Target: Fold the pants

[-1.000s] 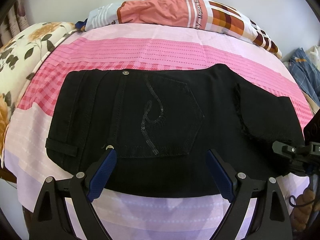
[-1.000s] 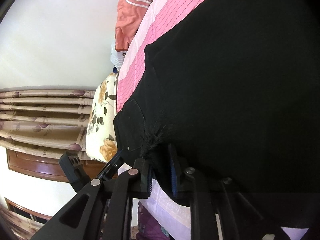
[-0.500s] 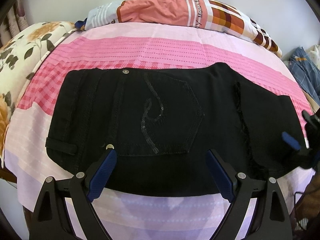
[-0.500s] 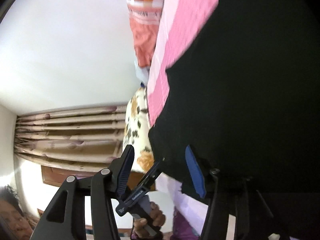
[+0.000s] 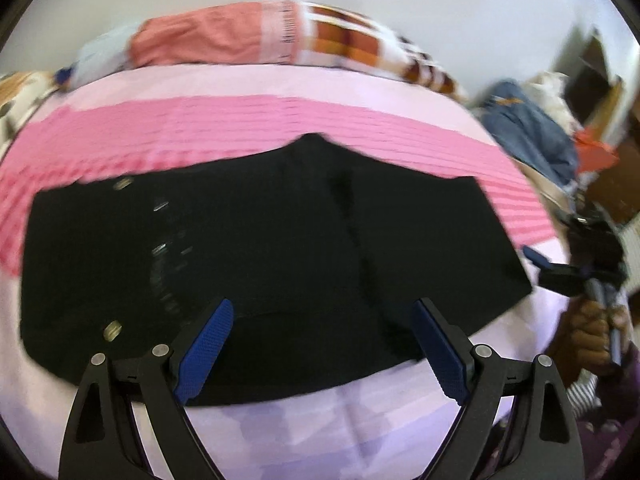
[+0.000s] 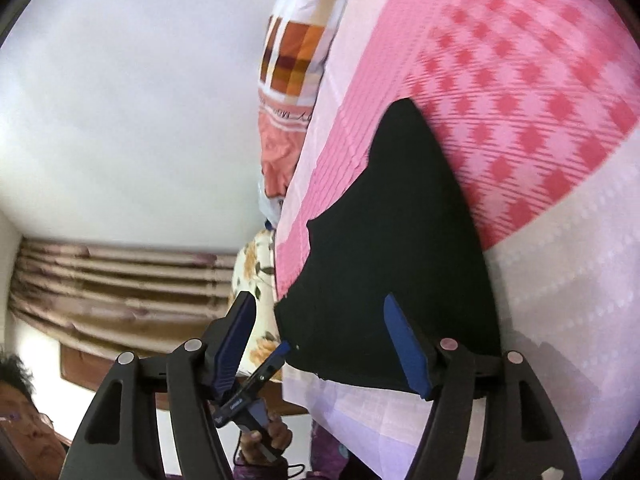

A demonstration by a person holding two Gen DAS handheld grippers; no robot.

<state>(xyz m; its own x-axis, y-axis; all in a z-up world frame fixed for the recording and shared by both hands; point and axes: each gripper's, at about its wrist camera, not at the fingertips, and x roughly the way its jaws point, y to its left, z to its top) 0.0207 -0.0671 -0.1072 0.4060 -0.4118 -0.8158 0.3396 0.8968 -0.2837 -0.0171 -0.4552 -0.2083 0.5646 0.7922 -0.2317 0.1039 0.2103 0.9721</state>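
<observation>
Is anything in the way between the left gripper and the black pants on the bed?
Nothing visible is. The left gripper hangs open right over the near edge of the black pants, which lie flat on the pink bedsheet. The right gripper, its jaws opening, is off to the side.

Folded black pants [image 5: 280, 248] lie on the pink bedsheet [image 5: 280, 120] beneath the wide-spread left claw [image 5: 320, 356].

- Left wrist view looks steeply down, close over the folded black pants [image 5: 272, 264] on the pink bedsheet [image 5: 240, 128]
- Right wrist view, rolled sideways, looks nearly level along the bed; both share pants, sheet, pillow [image 6: 296, 52]
</observation>
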